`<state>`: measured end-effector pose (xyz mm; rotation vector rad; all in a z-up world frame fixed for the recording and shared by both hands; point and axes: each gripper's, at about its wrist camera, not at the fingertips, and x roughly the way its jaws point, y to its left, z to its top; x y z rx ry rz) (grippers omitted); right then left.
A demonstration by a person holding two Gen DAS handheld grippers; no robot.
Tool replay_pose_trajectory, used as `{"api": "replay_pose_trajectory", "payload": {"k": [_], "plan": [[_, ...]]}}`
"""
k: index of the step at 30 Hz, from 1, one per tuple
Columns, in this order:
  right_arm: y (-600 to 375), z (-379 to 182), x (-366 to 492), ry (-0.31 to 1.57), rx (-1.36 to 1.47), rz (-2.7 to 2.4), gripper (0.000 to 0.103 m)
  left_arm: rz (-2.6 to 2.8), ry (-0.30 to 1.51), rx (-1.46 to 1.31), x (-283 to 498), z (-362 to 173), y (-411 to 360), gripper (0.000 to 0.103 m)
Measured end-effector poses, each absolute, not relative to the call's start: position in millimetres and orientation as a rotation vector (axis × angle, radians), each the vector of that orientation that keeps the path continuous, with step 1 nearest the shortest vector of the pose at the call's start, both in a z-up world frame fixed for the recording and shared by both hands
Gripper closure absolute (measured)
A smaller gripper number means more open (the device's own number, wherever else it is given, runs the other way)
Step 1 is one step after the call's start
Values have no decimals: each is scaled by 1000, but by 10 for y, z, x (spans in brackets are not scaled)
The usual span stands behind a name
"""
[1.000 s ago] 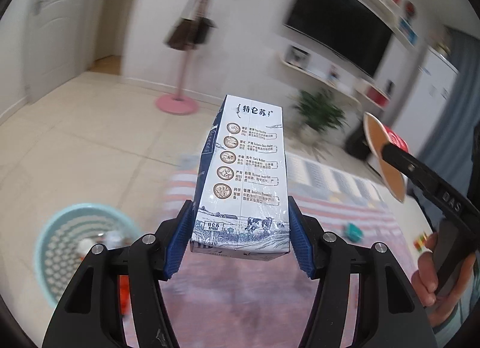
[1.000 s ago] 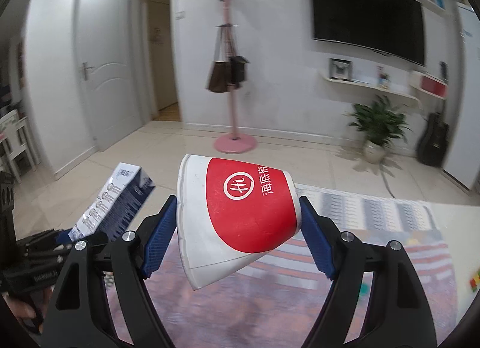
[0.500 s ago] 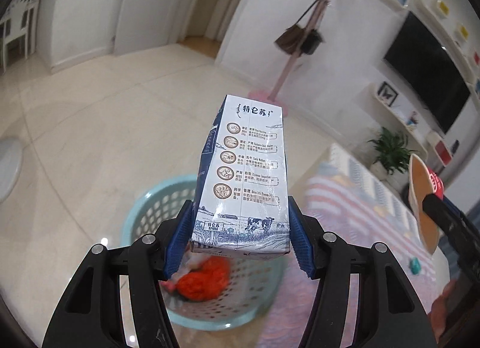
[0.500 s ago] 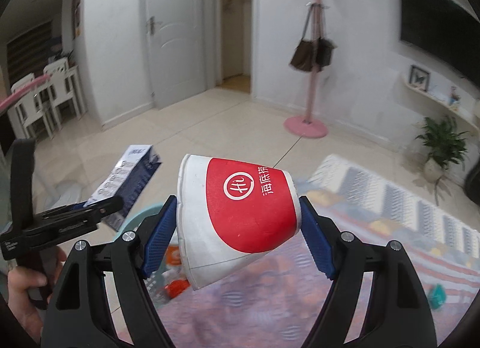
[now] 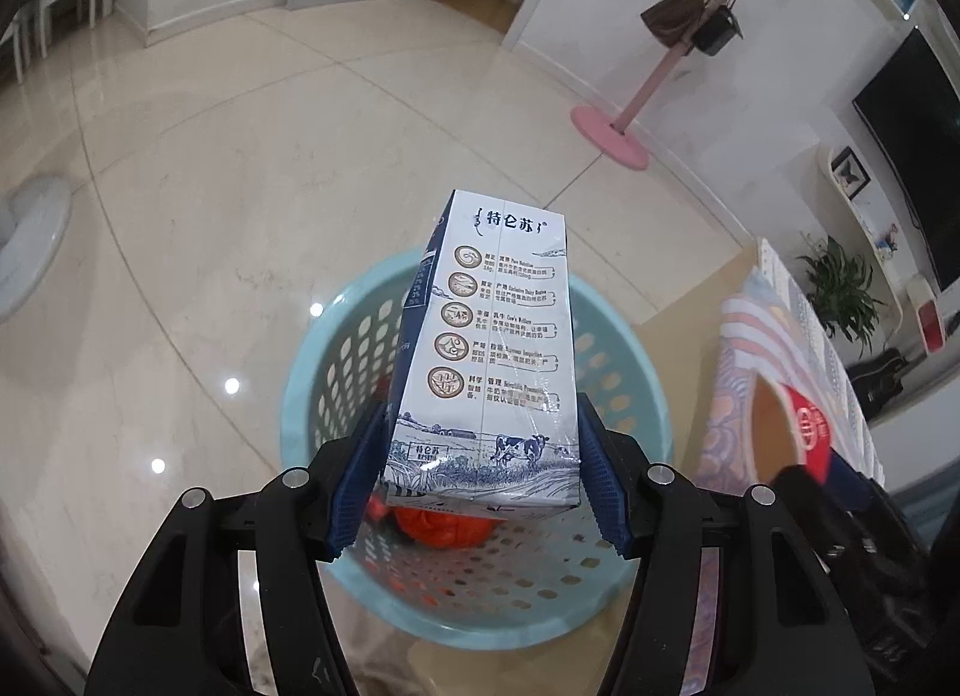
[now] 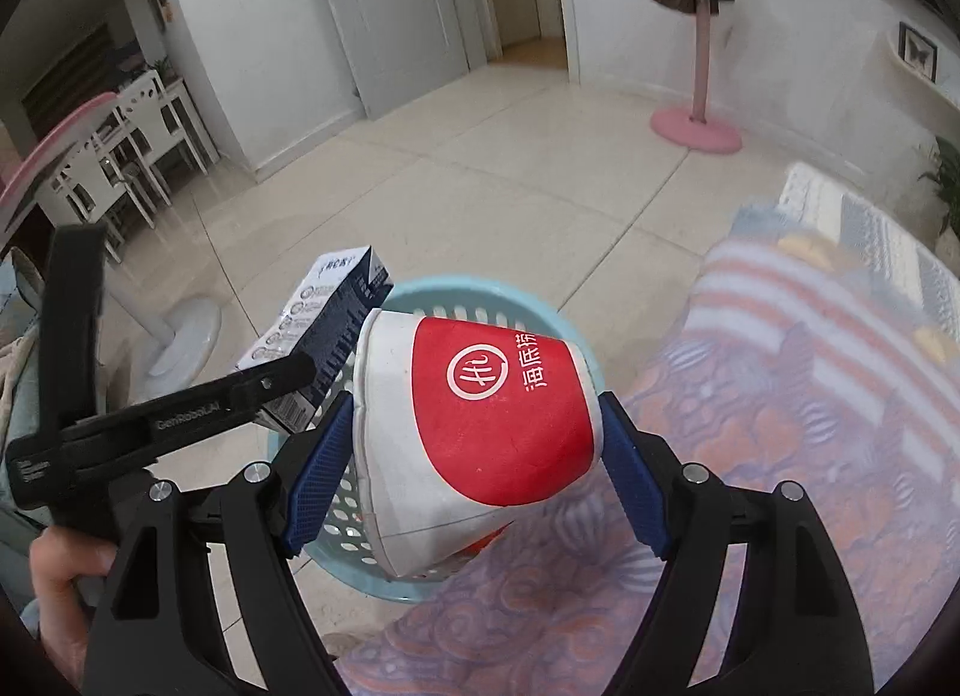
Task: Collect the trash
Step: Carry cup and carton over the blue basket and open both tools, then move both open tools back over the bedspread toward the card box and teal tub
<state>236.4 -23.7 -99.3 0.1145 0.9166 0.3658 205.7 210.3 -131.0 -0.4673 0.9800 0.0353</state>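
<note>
My left gripper is shut on a white and blue milk carton, which it holds directly over a light blue perforated laundry basket on the floor. Something red-orange lies inside the basket. My right gripper is shut on a red and white paper cup, tilted on its side, above the same basket. In the right wrist view the left gripper with the carton shows at the left. The cup shows at the right in the left wrist view.
A striped patterned rug lies right of the basket. A pink coat stand with bags stands by the far wall. A white fan base sits on the tiled floor at left. White chairs stand at far left. A hand holds the left gripper.
Both grippers have swung left and downward, still gripping the carton and the cup. The basket has come from the lower left to lie directly under both.
</note>
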Motion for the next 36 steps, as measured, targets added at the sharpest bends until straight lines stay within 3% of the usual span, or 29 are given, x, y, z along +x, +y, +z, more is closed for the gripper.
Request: {"api": "replay_pose_trajectory", "payload": {"k": [21, 36], "plan": [[-91, -1266, 2342, 976, 133, 390, 24, 39, 932, -524, 2005, -1235, 2205, 40], [-653, -707, 1956, 861, 177, 311, 24, -45, 805, -536, 1882, -772, 2005, 39]]}}
